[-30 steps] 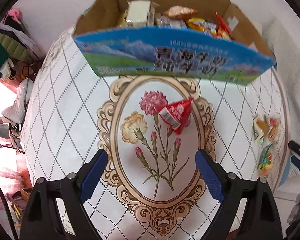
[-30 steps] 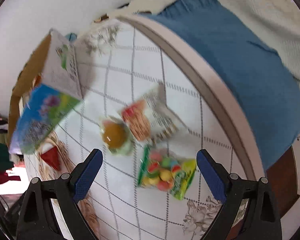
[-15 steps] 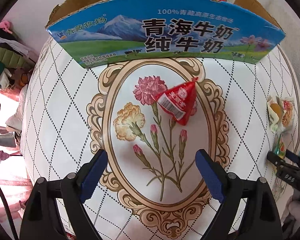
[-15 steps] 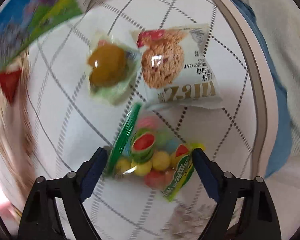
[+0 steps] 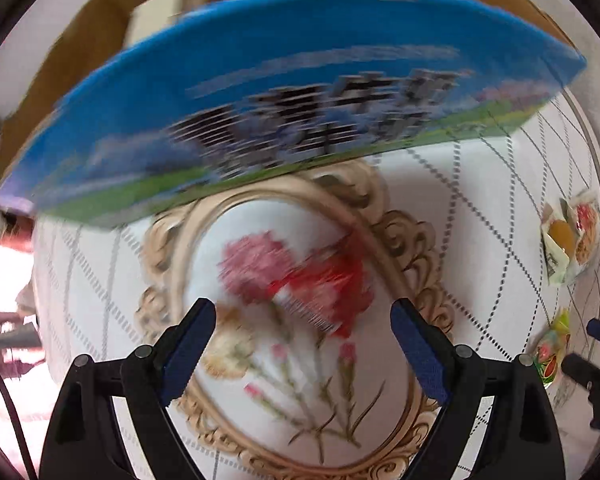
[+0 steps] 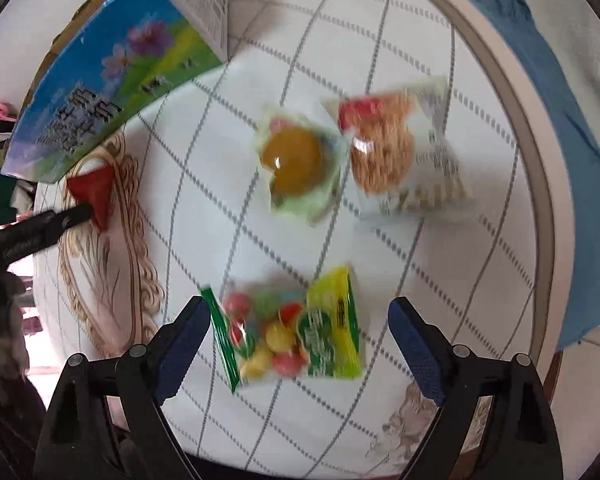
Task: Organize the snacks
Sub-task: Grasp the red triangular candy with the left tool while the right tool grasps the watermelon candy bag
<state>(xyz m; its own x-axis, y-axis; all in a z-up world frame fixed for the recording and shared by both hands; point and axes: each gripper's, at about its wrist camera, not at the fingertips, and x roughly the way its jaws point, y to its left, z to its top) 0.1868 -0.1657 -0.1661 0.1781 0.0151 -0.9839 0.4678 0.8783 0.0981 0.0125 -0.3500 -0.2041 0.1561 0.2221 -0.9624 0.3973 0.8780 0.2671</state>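
Red triangular foil snack packet (image 5: 324, 284) lies on the flower medallion of the round white quilted-pattern table (image 5: 480, 216), just ahead of your left gripper (image 5: 303, 334); jaws spread wide, nothing between them. View is smeared, so contact with the packet cannot be judged.

Clear bag of coloured round candies with green-yellow label (image 6: 288, 332) sits between the spread fingers of your right gripper (image 6: 300, 332), seemingly not pinched.

Beyond it: orange jelly cup pack (image 6: 300, 168) touching an oat-cake packet (image 6: 400, 152).

Blue-printed open cardboard milk carton (image 5: 280, 112) stands behind the medallion, snacks inside.
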